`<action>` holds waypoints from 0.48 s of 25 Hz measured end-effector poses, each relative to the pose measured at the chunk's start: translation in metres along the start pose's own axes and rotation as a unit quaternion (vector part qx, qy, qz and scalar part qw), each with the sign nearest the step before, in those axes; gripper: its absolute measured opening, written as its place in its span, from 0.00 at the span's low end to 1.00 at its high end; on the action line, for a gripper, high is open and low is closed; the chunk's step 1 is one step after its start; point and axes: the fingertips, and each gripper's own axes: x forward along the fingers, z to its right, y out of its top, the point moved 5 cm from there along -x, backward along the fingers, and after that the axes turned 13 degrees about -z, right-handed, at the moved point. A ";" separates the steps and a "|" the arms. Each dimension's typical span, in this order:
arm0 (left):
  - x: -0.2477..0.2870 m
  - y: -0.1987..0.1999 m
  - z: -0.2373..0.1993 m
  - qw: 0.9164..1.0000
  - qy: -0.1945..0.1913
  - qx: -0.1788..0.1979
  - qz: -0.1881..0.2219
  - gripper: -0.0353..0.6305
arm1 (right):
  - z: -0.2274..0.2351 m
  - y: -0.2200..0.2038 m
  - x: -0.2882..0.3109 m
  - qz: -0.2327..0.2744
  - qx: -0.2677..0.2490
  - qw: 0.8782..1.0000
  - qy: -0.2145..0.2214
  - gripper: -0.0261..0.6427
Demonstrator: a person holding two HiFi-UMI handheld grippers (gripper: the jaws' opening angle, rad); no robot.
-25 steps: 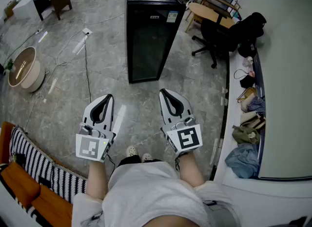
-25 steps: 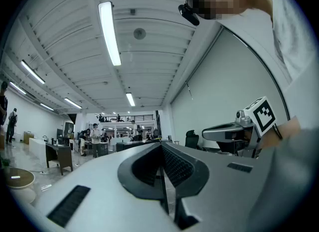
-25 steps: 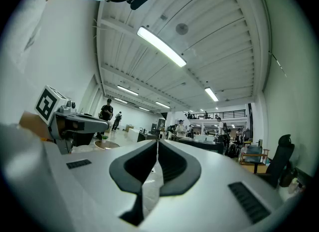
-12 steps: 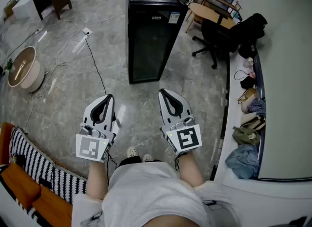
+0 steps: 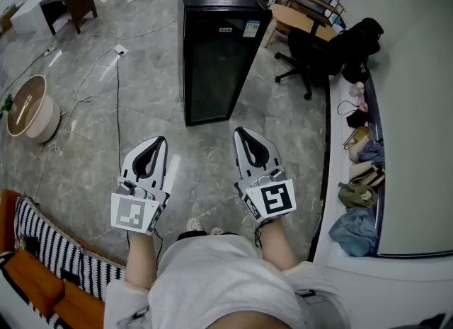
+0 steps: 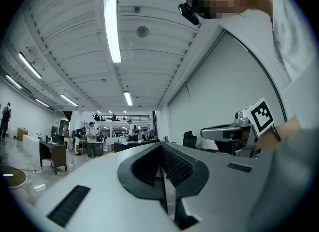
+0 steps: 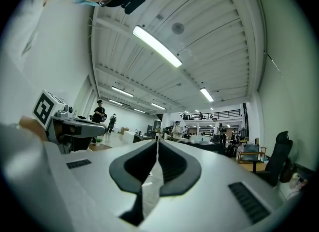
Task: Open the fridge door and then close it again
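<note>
A tall black fridge (image 5: 216, 48) with a dark glass door stands closed on the grey floor ahead of me. In the head view my left gripper (image 5: 159, 139) and right gripper (image 5: 238, 131) are held side by side, well short of the fridge, both pointing toward it. Each has its jaws shut with nothing between them. In the left gripper view the left gripper (image 6: 160, 144) shows its tips meeting, with the right gripper's body at the right edge. In the right gripper view the right gripper (image 7: 157, 139) has its tips together, and the fridge top (image 7: 199, 145) shows just beyond them.
A black office chair (image 5: 310, 52) stands right of the fridge beside a wooden table (image 5: 297, 18). A long white counter (image 5: 354, 179) with bags and clothes runs along the right. Cables (image 5: 117, 87) trail over the floor at left, near a round beige stool (image 5: 28, 108). A striped cushion (image 5: 49, 243) lies at lower left.
Both grippers have moved a little forward toward the fridge, which now sits slightly nearer in the head view. Their jaws stay shut.
</note>
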 end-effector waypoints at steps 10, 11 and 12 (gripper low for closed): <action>0.023 -0.013 -0.035 1.000 -0.011 -0.016 0.000 0.07 | 0.000 -0.005 0.034 -0.009 0.004 1.000 -0.011 0.08; 0.025 -0.014 -0.038 1.000 -0.009 -0.017 -0.001 0.07 | 0.001 -0.006 0.038 -0.010 0.002 1.000 -0.011 0.08; 0.028 -0.015 -0.043 1.000 -0.008 -0.018 -0.002 0.07 | 0.001 -0.006 0.043 -0.011 -0.001 1.000 -0.011 0.08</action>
